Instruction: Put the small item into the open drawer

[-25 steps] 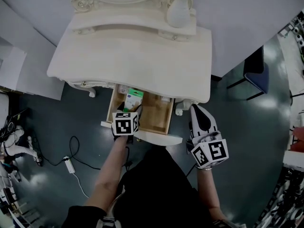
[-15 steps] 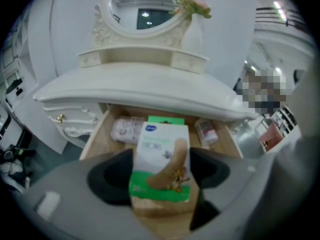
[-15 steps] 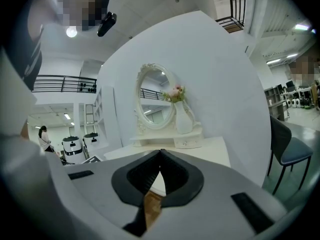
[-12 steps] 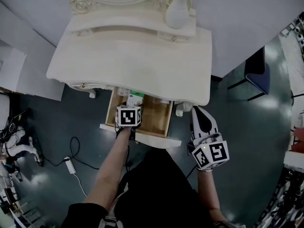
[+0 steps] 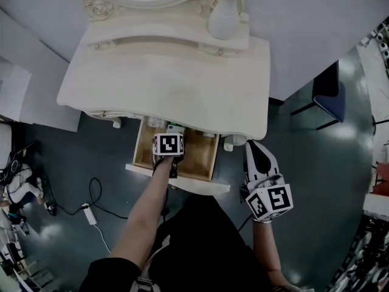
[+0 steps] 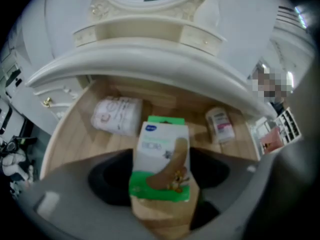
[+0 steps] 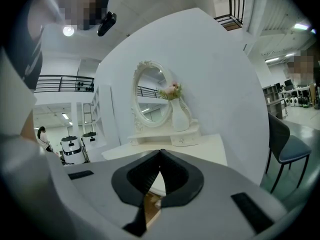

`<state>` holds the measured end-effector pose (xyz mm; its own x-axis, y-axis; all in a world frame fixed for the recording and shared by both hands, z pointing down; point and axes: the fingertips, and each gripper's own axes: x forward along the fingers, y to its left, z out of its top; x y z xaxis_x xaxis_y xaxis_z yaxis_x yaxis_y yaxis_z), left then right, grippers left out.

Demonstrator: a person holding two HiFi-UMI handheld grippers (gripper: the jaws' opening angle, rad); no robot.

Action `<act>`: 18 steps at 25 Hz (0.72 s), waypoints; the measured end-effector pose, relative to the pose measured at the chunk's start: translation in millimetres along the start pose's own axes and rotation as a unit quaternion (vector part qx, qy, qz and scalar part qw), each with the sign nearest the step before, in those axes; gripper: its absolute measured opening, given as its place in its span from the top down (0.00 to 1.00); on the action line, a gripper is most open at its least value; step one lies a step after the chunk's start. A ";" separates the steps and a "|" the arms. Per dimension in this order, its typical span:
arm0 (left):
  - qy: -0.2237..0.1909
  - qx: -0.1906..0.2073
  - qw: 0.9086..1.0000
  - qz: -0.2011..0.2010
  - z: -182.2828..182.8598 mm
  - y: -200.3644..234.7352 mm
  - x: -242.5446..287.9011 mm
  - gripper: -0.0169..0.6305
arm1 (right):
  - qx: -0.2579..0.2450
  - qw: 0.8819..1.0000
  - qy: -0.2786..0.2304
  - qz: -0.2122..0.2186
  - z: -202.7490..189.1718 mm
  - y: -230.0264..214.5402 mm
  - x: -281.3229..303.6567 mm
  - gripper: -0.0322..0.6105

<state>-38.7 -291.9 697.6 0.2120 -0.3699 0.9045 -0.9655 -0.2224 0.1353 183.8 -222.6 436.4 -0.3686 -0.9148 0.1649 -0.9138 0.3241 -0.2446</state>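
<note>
Left tool (image 6: pixel 161 186): closed on a small white-and-green cardboard box (image 6: pixel 161 156), which was gripped between the jaws.
Box place: held at the frame centre of the left gripper view, over the open light wooden drawer (image 6: pixel 75 136), under the cream counter (image 5: pixel 164 81).
Drawer contents: a white soft pack (image 6: pixel 117 115) was seen upper left, a small pink-labelled bottle (image 6: pixel 220 124) right.
Right tool (image 7: pixel 160 159): jaws were pressed together, empty, at lower right of the head view.

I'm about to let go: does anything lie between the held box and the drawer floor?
Nothing visible does. The box in the left gripper hangs over bare drawer wood; white packet and bottle lie farther back.
</note>
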 end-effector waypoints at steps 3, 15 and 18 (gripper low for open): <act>0.017 0.002 1.000 0.004 -4.9 -1.3 6.0 0.42 | 0.001 1.000 0.001 -0.003 0.3 -3.8 0.5 0.95; 0.056 0.019 0.998 0.004 -16.0 -3.1 22.4 0.42 | 0.005 1.000 0.008 -0.006 -2.0 -10.3 5.8 0.95; 0.053 0.017 0.998 0.005 -15.2 -3.4 23.8 0.42 | 0.004 1.000 0.009 -0.003 -1.9 -8.2 8.0 0.95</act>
<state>-32.7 -286.2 724.8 0.1833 -0.2762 0.9435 -0.9614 -0.2507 0.1134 188.0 -232.1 441.5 -0.3657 -0.9126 0.1830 -0.9149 0.3163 -0.2510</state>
